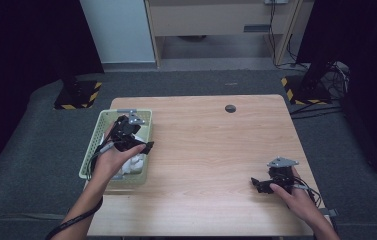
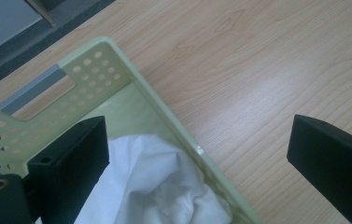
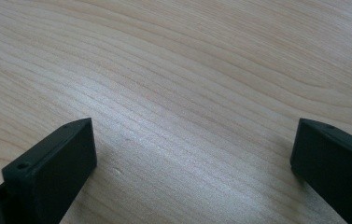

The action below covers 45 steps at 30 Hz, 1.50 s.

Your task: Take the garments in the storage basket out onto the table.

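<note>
Black jaws of the left gripper (image 2: 197, 154) stand wide apart, straddling the rim of the green basket (image 2: 164, 109) where a crumpled white cloth (image 2: 150, 186) lies. Soft, light and limp, the cloth should pinch best at a raised fold. Also wide open, the right gripper (image 3: 192, 154) hovers low over the bare table (image 3: 187, 60).

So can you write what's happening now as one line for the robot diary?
left gripper: open, over basket | white cloth: in basket, not gripped | right gripper: open, holds nothing, low over table
</note>
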Tool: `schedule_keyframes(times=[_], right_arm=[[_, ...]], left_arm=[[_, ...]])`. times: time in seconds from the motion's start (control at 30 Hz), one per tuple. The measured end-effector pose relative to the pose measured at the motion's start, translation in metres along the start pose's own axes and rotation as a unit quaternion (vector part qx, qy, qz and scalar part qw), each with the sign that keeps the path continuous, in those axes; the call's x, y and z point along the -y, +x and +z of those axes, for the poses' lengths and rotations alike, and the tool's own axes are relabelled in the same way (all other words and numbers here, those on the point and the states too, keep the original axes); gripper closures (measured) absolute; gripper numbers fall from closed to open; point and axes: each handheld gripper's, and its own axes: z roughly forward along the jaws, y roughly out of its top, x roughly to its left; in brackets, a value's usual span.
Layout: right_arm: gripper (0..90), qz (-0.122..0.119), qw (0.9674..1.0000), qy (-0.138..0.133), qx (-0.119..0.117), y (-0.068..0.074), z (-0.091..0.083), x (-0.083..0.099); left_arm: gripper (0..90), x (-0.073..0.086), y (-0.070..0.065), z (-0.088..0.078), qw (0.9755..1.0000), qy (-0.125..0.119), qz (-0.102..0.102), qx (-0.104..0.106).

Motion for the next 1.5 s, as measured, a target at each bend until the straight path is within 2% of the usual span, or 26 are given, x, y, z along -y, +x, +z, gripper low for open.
schedule_keyframes(times=[0.17,0.23,0.27,0.53,0.73,0.97,1.0,1.03,1.1,1.23,1.33,1.5], right_arm=[[0.4,0.000,1.0000,0.000,0.000,0.000,0.000,0.000],[0.4,0.000,1.0000,0.000,0.000,0.000,0.000,0.000],[0.4,0.000,1.0000,0.000,0.000,0.000,0.000,0.000],[0.4,0.000,1.0000,0.000,0.000,0.000,0.000,0.000],[0.4,0.000,1.0000,0.000,0.001,0.000,0.000,0.000],[0.4,0.001,1.0000,0.000,0.001,0.000,0.000,0.000],[0.4,0.002,1.0000,0.000,0.001,0.001,0.000,0.000],[0.4,0.002,1.0000,0.000,0.001,0.001,0.000,0.000],[0.4,0.001,1.0000,0.000,0.001,0.001,0.000,0.000],[0.4,0.000,1.0000,0.000,0.000,0.001,0.000,0.000],[0.4,-0.001,1.0000,0.000,-0.001,0.001,0.000,0.000],[0.4,-0.002,1.0000,0.001,-0.003,0.001,-0.001,0.001]], left_arm=[[5.3,0.005,0.013,0.000,0.9999,0.002,-0.009,-0.012],[5.2,0.007,0.018,0.002,0.9998,0.010,-0.010,-0.015],[5.0,0.012,0.024,0.006,0.9997,0.014,-0.012,-0.018],[5.0,0.035,0.041,0.025,0.9988,0.040,-0.027,-0.012],[4.3,0.050,0.045,0.042,0.9972,0.072,-0.018,-0.010],[4.3,0.059,0.048,0.063,0.9956,0.093,-0.003,0.009],[4.2,0.060,0.050,0.069,0.9952,0.095,-0.003,0.023],[4.3,0.060,0.050,0.069,0.9952,0.095,-0.003,0.023],[4.3,0.060,0.051,0.080,0.9943,0.099,0.003,0.039],[3.6,0.062,0.053,0.089,0.9937,0.099,0.008,0.051],[2.2,0.066,0.061,0.100,0.9921,0.112,-0.006,0.056],[0.6,0.067,0.066,0.107,0.9907,0.119,-0.021,0.062]])
